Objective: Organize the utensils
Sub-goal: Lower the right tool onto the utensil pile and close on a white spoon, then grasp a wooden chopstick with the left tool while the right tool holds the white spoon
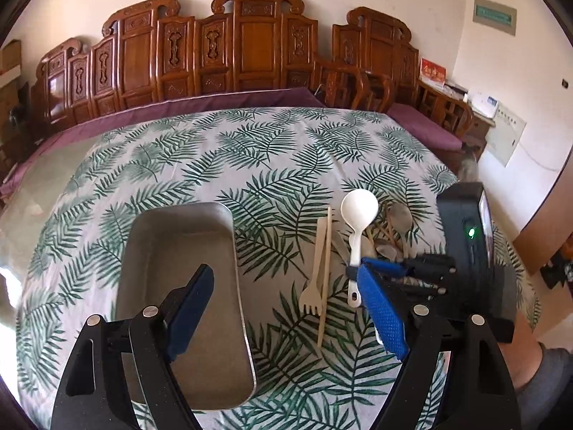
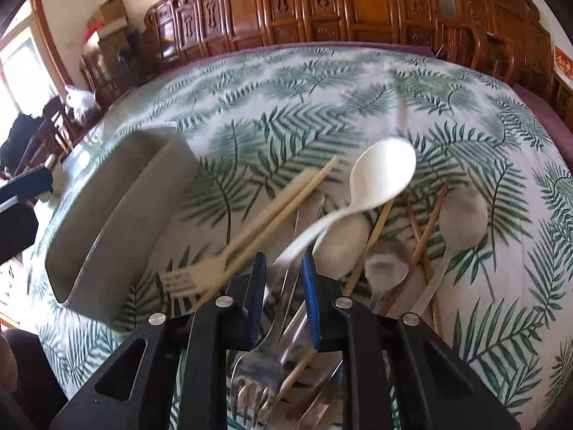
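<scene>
Grip comes first: the right gripper (image 2: 283,259) has its blue pads narrowed onto the handle of the white spoon (image 2: 383,168), whose bowl tilts up above the heap on the right of the leaf-print tablecloth (image 1: 250,150). The pinch sits low on the handle and the bowl is blurred, so I judge it needs a firm hold and a straight lift before any sideways travel; otherwise the spoon may swing or drag its neighbours. The goal, as I read it, is the metal tray (image 1: 179,251), which lies empty to the left of the utensils. The left gripper (image 1: 283,265) hangs over the tray's near end with its jaws wide and nothing between them; it should draw aside so the spoon can drop in lengthwise.

Counted:
- one tray
- one held spoon
- one pale spoon (image 2: 340,243) under it
- one metal spoon (image 2: 386,265)
- one translucent spoon (image 2: 462,215) at far right
- one wooden fork (image 2: 193,279)
- two pale chopsticks (image 2: 286,197) beside it
- at least three darker sticks (image 2: 426,236) among the spoons
- one metal fork (image 2: 250,372) nearest, perhaps a second, half hidden
</scene>
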Motion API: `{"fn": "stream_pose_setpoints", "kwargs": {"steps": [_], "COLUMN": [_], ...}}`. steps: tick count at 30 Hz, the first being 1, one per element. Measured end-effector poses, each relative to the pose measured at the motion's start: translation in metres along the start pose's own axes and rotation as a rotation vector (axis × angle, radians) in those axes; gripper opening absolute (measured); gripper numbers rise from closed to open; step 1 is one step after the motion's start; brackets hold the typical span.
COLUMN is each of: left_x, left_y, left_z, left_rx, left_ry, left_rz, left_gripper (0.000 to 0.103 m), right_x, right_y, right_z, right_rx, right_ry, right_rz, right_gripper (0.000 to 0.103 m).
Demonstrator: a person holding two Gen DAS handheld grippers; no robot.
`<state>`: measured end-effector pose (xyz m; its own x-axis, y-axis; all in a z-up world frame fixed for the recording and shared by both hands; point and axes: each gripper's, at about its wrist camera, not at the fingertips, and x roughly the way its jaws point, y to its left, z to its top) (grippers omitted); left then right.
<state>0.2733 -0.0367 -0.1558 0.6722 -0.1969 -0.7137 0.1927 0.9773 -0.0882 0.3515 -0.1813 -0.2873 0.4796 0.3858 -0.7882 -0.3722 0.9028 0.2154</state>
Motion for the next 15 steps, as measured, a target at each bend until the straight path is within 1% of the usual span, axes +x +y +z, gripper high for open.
{"fn": "stream_pose_setpoints", "kwargs": {"steps": [2,3,4,7,9,11,15], "left_x": [0.002,0.002,0.002,0.003,0.009,0.013,0.020], "left_y": [-0.002,-0.003,-0.005,-0.006,-0.007,-0.008,-0.015], "left_z": [-0.001,-0.002,-0.003,-0.006,-0.010,-0.015,-0.021], "left_rx": [0.008,0.015,0.018,0.025,0.027,0.025,0.031], "left_ry": [0.011,0.013,0.014,0.019,0.040,0.061,0.095], "left_rz": [-0.021,-0.028,-0.035,-0.049,-0.059,-0.066,-0.090], "left_gripper": [0.079,0.079,0.079,0.076,0.069,0.062,0.056], "right_x": [0.001,0.000,-0.002,-0.008,-0.015,-0.024,-0.039], "right_y": [0.002,0.002,0.001,-0.005,-0.006,-0.007,-0.016], "right_z": [-0.003,-0.004,-0.005,-0.005,-0.005,-0.004,-0.004], "right_rx": [-0.006,-0.005,-0.001,0.025,0.025,0.015,0.015], "right_ry": [0.004,-0.006,-0.013,-0.024,-0.040,-0.058,-0.090], "right_rz": [0.001,-0.011,-0.016,0.011,0.009,0.022,0.026], "right_gripper": [0.019,0.014,0.013,0.009,0.004,0.004,0.004]}}
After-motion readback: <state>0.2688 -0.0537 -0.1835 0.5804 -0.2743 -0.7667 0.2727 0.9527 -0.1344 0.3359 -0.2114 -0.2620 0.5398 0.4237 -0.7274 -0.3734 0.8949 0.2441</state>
